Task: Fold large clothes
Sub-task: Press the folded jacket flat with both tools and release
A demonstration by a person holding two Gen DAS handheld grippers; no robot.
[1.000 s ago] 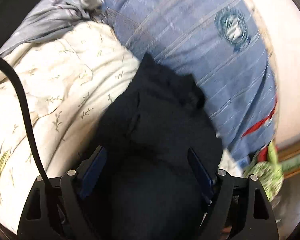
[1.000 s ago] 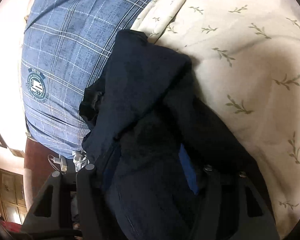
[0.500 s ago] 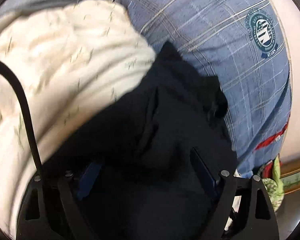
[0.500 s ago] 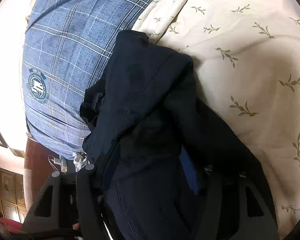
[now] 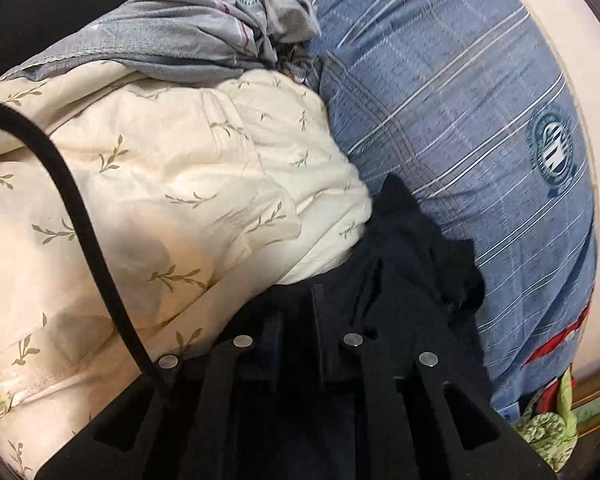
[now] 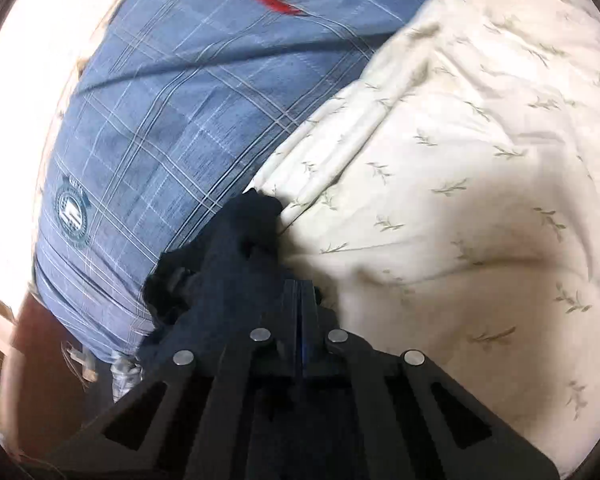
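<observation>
1. Surface: a bed covered by a blue plaid cover (image 5: 460, 120) with a round crest, and a bulky cream quilt (image 5: 160, 200) printed with green sprigs lying over part of it. A grey patterned cloth (image 5: 180, 28) is bunched beyond the quilt, and a pale wall borders the bed.
2. Task item: one dark navy garment (image 5: 412, 256) lies crumpled in the seam where quilt meets plaid cover, partly on both. Its shape is heaped and irregular, and no flat panel or clean fold line shows.
3. Progress, as judged: early. The garment is gripped but not spread, so laying it flat and all folds remain to be done.
4. Left gripper (image 5: 300, 320): its jaws have just been closing and stand narrow, with navy cloth between them; the fabric appears pinched. It points obliquely down at the near edge of the garment.
5. Right gripper (image 6: 300, 300): its jaws have just been closing and the blue pads now meet. Navy cloth (image 6: 236, 248) lies against the left finger, but whether any is caught between the pads cannot be told. It points down toward the seam.
</observation>
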